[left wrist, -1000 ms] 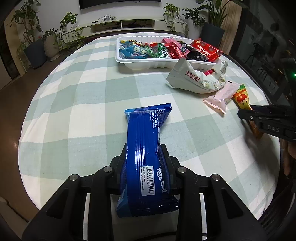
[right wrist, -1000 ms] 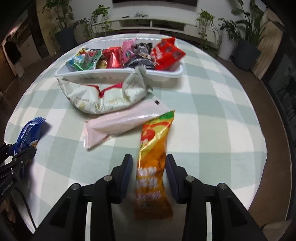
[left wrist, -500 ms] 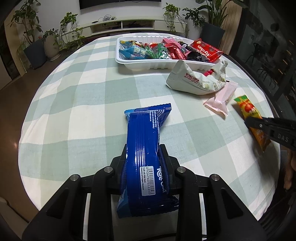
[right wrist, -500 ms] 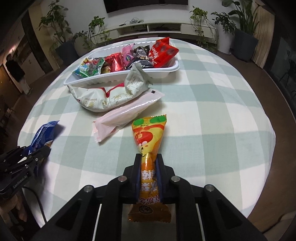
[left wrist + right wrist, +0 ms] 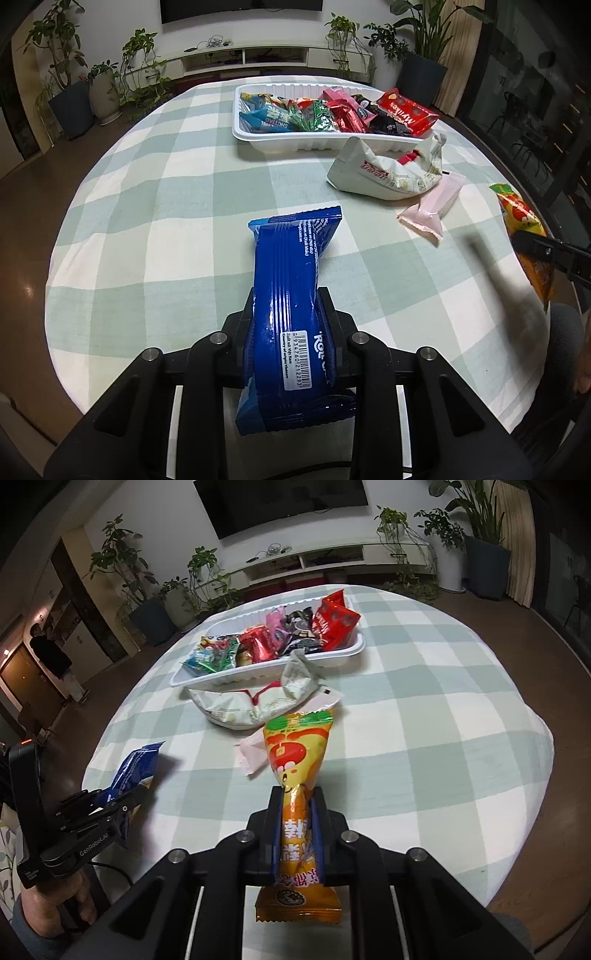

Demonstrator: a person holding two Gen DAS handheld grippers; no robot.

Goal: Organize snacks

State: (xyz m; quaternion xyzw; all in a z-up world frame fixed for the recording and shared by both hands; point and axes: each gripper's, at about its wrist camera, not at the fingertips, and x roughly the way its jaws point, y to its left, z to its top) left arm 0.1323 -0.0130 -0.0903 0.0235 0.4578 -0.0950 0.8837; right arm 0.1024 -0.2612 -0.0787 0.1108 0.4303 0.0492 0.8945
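Your left tool (image 5: 286, 325) is clamped on the blue snack pack (image 5: 295, 295), pads pressing its sides near the barcode end, the pack's far end pointing to 12 o'clock over the table (image 5: 147, 206); in the right wrist view the same blue pack (image 5: 135, 768) shows at 9 o'clock, gripped in the left tool (image 5: 118, 805), with your hand (image 5: 51, 904) on the handle below. Your right tool (image 5: 297, 823) is clamped on the orange snack pack (image 5: 295, 771), squeezed narrow between the pads, green-topped end toward 12 o'clock, sealed tail hanging back toward the camera; the pack looks lifted off the cloth. In the left wrist view that orange pack (image 5: 524, 236) sits at 3 o'clock in the right tool (image 5: 532, 243). Just beyond the orange pack's tip lies a pink pack (image 5: 258, 753) flat on the table, partly hidden by it. Touching the pink pack at 12 o'clock is a crumpled white bag (image 5: 255, 701), leaning against the near wall of the white tray (image 5: 258, 672). Tray holds mixed snacks: a red pack (image 5: 332, 622) at its right end, green packs (image 5: 218, 655) at its left. The table has a green-and-white check cloth (image 5: 424, 720). Potted plants (image 5: 70, 85) and a low TV shelf (image 5: 251, 55) are at 12 o'clock beyond the table.
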